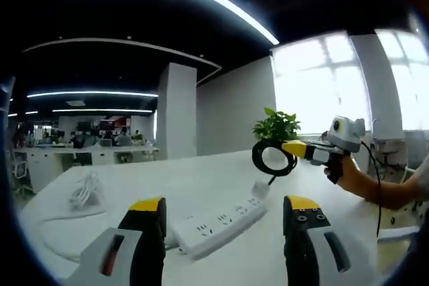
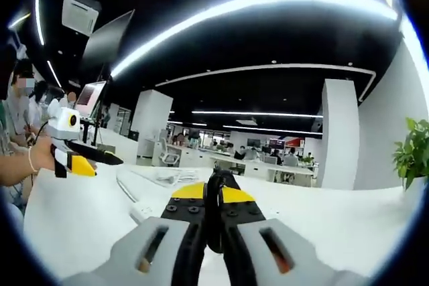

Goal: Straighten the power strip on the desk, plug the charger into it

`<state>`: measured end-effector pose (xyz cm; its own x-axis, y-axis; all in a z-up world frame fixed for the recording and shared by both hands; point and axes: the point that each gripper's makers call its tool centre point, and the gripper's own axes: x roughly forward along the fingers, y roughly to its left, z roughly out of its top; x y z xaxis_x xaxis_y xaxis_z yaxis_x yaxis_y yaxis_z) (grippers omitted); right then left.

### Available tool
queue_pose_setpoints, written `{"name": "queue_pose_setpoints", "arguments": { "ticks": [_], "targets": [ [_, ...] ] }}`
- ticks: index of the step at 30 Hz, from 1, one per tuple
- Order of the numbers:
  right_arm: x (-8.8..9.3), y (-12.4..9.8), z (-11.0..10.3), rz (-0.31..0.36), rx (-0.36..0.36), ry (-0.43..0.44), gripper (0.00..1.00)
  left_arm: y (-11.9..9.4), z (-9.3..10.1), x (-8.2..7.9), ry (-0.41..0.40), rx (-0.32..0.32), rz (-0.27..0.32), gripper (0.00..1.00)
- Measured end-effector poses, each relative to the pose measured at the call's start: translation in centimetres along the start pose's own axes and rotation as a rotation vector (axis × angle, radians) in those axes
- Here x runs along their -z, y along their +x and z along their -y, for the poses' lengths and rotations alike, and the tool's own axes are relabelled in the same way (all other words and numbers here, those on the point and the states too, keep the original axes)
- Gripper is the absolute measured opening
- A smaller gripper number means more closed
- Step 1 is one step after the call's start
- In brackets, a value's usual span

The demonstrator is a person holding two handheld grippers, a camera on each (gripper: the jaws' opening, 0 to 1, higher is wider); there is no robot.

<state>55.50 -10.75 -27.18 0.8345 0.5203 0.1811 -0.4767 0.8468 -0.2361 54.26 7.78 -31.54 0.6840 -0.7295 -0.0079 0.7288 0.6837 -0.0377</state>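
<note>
My left hand-held gripper [image 1: 224, 222] hovers with jaws spread wide over the white power strip [image 1: 218, 222], which lies slanted on the white desk [image 1: 201, 179]. My right hand-held gripper [image 2: 213, 209] is clenched on the charger's coiled black cable [image 1: 273, 157], lifted above the desk, the white charger [image 1: 260, 189] dangling just over the strip's far end. A potted plant [image 1: 276, 125] stands behind.

Power strip [image 1: 218, 224] on desk [image 1: 201, 179]

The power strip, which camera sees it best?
The left gripper view: the white power strip lies whole on the desk, sockets facing up, beyond the open fingers. In the right gripper view only its end peeks out beside the fingers.
</note>
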Motion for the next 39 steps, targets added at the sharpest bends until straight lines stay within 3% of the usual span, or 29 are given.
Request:
{"name": "queue_pose_setpoints", "arguments": {
  "ticks": [5, 11, 20, 39],
  "targets": [
    [0.1, 0.3, 0.2, -0.017, -0.023, -0.013, 0.03, 2.5, -0.1, -1.4, 0.065, 0.045, 0.003, 0.72],
    [-0.1, 0.3, 0.9, -0.020, -0.024, 0.000, 0.03, 4.6, -0.9, -2.4, 0.144, 0.030, 0.003, 0.72],
    [-1.1, 0.1, 1.3, -0.008, -0.034, -0.001, 0.03, 6.3, -1.0, -2.6, 0.139, 0.063, -0.024, 0.73],
    [-5.9, 2.4, 0.2, 0.066, -0.094, 0.011, 0.04, 8.3, -1.6, -3.2, 0.163, 0.061, -0.044, 0.73]
  ]
}}
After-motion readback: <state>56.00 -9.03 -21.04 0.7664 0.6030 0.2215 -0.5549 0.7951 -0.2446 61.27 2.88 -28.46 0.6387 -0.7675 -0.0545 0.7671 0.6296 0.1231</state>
